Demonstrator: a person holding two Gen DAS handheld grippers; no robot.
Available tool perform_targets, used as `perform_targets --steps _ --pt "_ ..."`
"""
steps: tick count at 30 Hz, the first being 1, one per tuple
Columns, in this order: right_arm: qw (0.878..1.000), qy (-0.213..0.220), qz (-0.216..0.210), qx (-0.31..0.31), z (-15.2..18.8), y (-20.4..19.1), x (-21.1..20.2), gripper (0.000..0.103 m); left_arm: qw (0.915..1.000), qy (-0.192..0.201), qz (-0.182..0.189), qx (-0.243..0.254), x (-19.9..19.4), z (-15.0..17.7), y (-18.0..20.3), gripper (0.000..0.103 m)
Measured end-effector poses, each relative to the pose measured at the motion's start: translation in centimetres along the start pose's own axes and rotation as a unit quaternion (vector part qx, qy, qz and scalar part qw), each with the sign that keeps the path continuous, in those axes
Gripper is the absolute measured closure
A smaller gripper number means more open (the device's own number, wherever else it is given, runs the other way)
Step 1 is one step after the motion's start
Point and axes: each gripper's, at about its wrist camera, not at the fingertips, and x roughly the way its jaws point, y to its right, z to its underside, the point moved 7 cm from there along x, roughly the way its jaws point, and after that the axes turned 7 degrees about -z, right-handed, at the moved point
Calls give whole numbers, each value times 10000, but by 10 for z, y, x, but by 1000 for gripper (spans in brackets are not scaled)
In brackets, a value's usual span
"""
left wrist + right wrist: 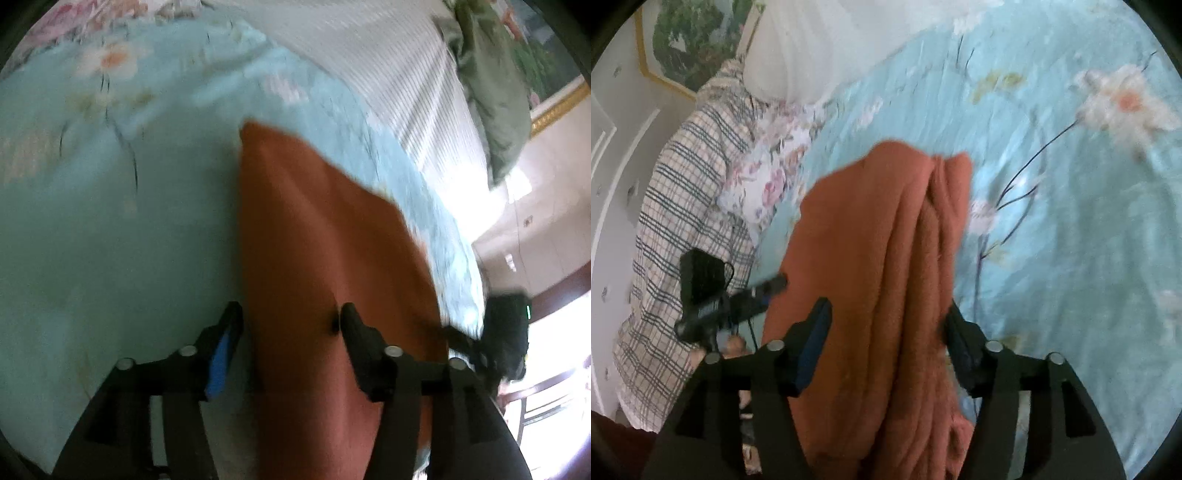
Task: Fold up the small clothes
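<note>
The rust-orange garment (325, 258) runs lengthwise through the gap of the left hand-held gripper (291, 317), whose fingers stand spread on either side of the cloth without pinching it. From the right wrist view the same garment (886, 258), bunched into long folds, passes between the spread fingers of the right hand-held gripper (886, 314). It lies over the light blue floral bedspread (110, 221) of the bed, beside a plaid cloth (676, 206)

Black tongs (288, 314), blue inner pads (221, 363), silver screws (188, 350).
</note>
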Motion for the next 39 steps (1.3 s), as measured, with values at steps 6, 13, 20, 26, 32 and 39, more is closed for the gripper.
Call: perform_targets --steps 6,13,20,26,32,39 --pt "9992 370 27 173 4 0 -25 39 9995 -124 -111 -268 44 -63 -18 49" --pt "9989 473 0 37 5 -12 -35 39 9966 316 -745 120 58 -109 -12 82" --pt "9985 473 25 -290 -4 -35 -32 39 9907 955 -962 134 -6 -104 -1 56" --pt "9978 271 412 -446 -18 -32 -4 41 9933 884 -341 657 -43 -16 32 56" --pt "9982 -103 571 -176 -24 -9 26 92 9914 533 -19 1195 -52 57 47 57" --pt "9962 664 117 -557 -38 -44 -23 93 9869 313 -57 1581 -53 86 57 58"
